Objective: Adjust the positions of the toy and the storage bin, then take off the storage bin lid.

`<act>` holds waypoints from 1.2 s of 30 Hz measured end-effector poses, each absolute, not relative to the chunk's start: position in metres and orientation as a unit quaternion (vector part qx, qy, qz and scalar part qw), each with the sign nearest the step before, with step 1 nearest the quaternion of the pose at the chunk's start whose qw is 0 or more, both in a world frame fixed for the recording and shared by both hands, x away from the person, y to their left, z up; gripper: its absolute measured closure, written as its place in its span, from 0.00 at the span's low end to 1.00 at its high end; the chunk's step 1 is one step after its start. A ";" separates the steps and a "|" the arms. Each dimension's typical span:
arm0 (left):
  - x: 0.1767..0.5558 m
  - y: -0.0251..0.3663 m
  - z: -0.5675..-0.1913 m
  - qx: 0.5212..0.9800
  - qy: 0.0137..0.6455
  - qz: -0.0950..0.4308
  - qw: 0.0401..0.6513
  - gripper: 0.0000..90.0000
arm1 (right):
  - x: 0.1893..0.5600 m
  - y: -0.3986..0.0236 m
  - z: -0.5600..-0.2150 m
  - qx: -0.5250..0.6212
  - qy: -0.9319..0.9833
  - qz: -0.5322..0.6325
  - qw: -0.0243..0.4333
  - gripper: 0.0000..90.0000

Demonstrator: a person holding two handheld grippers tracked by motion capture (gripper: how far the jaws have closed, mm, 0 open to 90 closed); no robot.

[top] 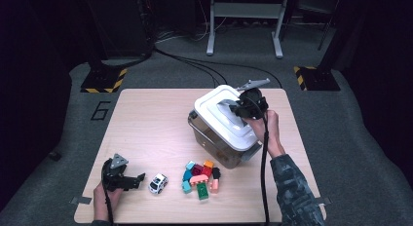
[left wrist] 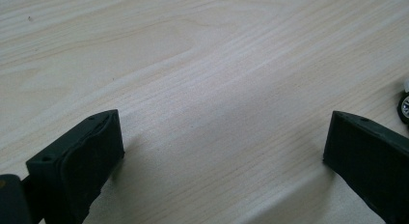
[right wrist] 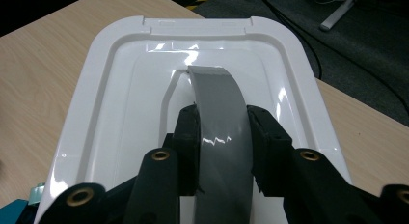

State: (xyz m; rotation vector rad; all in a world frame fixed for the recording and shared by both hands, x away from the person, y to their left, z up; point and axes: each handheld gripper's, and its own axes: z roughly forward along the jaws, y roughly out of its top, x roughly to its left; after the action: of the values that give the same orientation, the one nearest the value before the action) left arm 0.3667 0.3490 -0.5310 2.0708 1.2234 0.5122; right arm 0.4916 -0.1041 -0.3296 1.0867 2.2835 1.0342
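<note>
Left gripper (top: 127, 179), at seven o'clock on the table (top: 146, 119), rests low with its jaws spread wide over bare wood and nothing between them; a white toy car (top: 158, 183) sits just beside it at its three o'clock. At six o'clock lies a heap of coloured blocks (top: 200, 177). At one to two o'clock stands the clear bin (top: 214, 143), its white lid (right wrist: 120, 89) still seated on top. Right gripper (right wrist: 223, 137) pinches the lid's grey strap handle (right wrist: 217, 98), pads pressed on both its edges. Step in hand, as judged: lifting the lid off the bin. The next move calls for a straight upward pull with the pinch kept firm, so the strap does not slip and the lid clears the rim evenly.
</note>
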 end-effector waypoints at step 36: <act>0.367 0.349 -0.531 0.793 0.470 0.195 0.335 0.00 | 0.515 -0.201 -0.321 0.495 0.753 0.349 0.257 0.75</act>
State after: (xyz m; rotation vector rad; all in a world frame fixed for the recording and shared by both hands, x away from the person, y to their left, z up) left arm 0.3674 0.3488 -0.5310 2.0701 1.2257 0.5097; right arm 0.5147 -0.2006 -0.3211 1.3435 2.0434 0.9476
